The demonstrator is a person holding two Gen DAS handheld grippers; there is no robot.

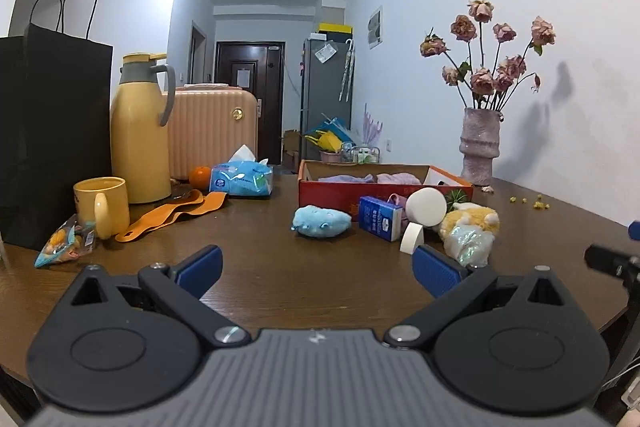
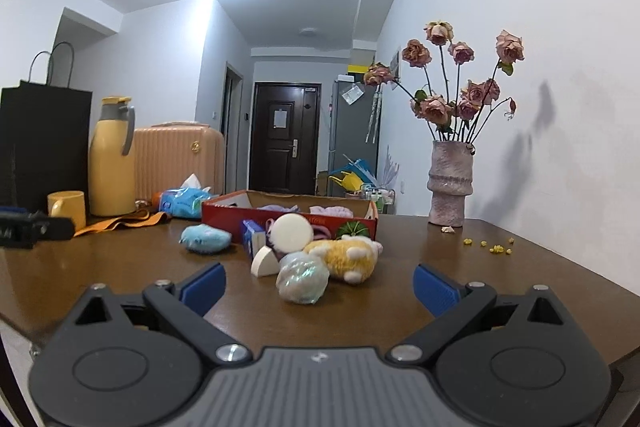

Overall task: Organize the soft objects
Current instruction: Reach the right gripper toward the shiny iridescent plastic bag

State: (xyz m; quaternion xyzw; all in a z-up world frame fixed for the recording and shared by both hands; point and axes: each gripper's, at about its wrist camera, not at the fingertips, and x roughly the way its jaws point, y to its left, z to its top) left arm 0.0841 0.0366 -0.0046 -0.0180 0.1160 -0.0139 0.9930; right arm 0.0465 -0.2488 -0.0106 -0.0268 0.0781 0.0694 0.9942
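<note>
Two grippers wait over the near edge of the brown table [image 1: 280,267], the left gripper [image 1: 318,267] and the right gripper [image 2: 318,285] both spread wide with nothing between their ribbed blue pads. That reads as the start of a pick: no soft thing is in hand yet.

Nearest the right gripper lies a crinkly, iridescent bundle [image 2: 302,279], rounded and shiny like film over stuffing. Touching it on the far side is a fluffy yellow-and-white plush [image 2: 348,255]. To the left, apart from the heap, sits a blue plush [image 1: 321,221], squat and fuzzy, roughly ahead of the left gripper.

White foam pieces [image 2: 291,233], smooth and rounded, and a stiff blue carton [image 1: 379,218] lean among them. Beyond stands the shallow red cardboard box [image 1: 340,193], already holding folded lilac and pink cloth [image 1: 370,179].

The next move probably calls for easing forward and low, then closing gently so the pile compresses without slipping.
</note>
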